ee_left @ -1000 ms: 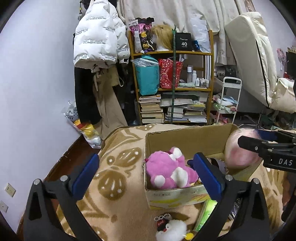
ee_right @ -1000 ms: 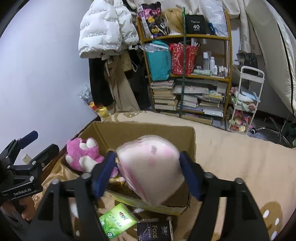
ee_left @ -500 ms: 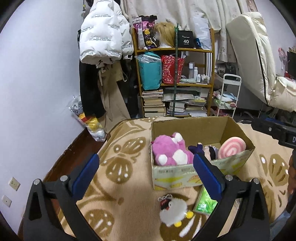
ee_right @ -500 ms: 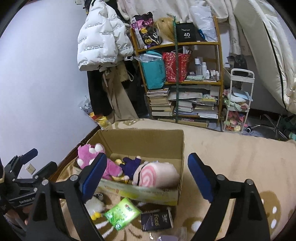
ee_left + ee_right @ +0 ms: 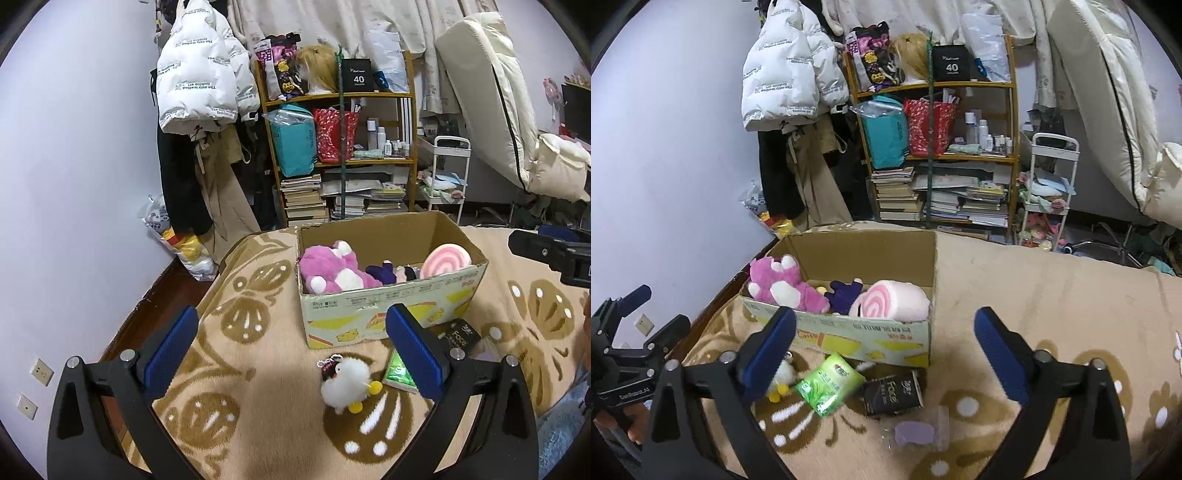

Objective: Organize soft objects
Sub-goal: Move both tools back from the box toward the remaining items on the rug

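The right gripper (image 5: 884, 349) has just been opening; its jaws stand wide with nothing between them. The left gripper (image 5: 291, 347) gapes empty too. The pink swirl-roll plush (image 5: 892, 304) lies in the cardboard box (image 5: 864, 341), centre frame, beside a pink bear (image 5: 783, 286).

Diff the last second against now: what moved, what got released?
Right tongs let go of the pink swirl roll plush, now lying in the cardboard box; their jaws have just been opening, nothing between them. Both tongs backed away. Pink bear, white chick unchanged.
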The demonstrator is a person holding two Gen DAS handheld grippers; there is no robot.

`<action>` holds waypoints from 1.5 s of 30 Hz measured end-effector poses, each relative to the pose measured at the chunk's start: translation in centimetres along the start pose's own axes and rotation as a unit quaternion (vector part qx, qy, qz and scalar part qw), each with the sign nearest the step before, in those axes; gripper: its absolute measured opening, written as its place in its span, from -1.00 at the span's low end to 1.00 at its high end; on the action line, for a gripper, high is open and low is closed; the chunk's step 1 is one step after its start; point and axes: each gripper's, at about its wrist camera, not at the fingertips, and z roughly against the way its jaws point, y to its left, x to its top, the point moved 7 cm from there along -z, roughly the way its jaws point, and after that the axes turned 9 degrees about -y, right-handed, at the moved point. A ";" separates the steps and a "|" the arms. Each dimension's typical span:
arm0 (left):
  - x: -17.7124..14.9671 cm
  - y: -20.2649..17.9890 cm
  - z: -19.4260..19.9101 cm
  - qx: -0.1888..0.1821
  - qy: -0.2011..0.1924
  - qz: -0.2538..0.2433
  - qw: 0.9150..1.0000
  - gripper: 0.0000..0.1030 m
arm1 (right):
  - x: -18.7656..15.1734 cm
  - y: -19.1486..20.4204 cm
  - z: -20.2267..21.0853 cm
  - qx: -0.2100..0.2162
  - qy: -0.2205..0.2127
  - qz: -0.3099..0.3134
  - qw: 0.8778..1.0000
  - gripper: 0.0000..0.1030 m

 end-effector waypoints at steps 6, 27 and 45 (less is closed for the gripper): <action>-0.4 -0.5 0.7 -0.004 0.002 -0.007 1.000 0.94 | -0.6 -0.4 0.8 -0.011 0.005 -0.001 1.000 0.98; -2.2 -1.2 -3.0 -0.028 0.052 -0.003 0.998 0.94 | -4.2 -1.3 -1.0 -0.038 0.062 0.002 0.997 0.99; -4.1 -2.1 -6.8 -0.033 0.090 -0.013 0.995 0.94 | -7.3 -1.4 -3.9 -0.041 0.138 -0.006 0.990 0.99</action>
